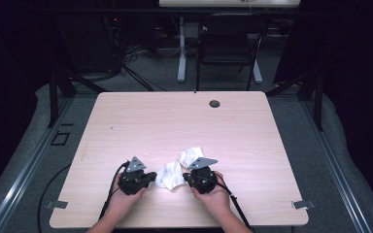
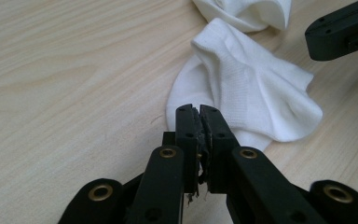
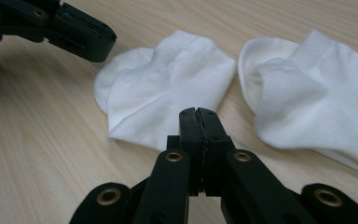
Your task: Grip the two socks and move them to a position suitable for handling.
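Left gripper fingers pressed together, right gripper fingers likewise, both facing inward

a light wooden table is seen under the work, with a round dark cable port set near its far edge at about one o'clock. beyond it, at twelve o'clock, a black folding chair is placed on the grey carpeted floor. a white desk leg is seen beside the chair, toward eleven o'clock.

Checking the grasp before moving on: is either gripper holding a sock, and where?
Neither: left gripper and right gripper are shut on nothing, beside the near sock.
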Tool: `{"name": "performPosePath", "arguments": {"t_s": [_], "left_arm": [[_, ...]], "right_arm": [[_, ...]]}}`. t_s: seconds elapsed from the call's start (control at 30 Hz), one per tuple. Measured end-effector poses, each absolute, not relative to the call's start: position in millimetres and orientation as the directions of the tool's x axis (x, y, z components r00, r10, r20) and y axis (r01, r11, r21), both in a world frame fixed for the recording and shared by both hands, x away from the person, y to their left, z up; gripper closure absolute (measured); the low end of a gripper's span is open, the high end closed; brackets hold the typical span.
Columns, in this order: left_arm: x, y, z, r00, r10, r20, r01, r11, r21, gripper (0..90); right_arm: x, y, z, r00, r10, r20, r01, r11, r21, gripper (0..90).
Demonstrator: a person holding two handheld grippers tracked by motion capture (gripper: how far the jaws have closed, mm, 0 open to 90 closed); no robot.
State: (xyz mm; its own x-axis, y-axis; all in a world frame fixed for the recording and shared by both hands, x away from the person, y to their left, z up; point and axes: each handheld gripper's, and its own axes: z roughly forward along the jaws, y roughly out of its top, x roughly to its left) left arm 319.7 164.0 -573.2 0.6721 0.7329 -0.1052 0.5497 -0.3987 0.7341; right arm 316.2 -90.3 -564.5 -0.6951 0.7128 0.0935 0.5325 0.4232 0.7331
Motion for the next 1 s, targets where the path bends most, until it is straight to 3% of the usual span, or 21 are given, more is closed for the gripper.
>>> {"name": "performPosePath", "arguments": {"t_s": [0.6, 1.0], "left_arm": [[313, 156, -580, 0.699, 0.708, -0.103, 0.549, -0.439, 0.711, 89.8], [295, 147, -579, 0.730, 0.673, -0.117, 0.541, -0.465, 0.701, 89.6]], "right_arm": [[313, -78, -574, -0.717, 0.696, 0.041, 0.531, 0.507, 0.679, 90.0], [293, -92, -574, -0.706, 0.702, 0.090, 0.564, 0.481, 0.672, 90.0]]}}
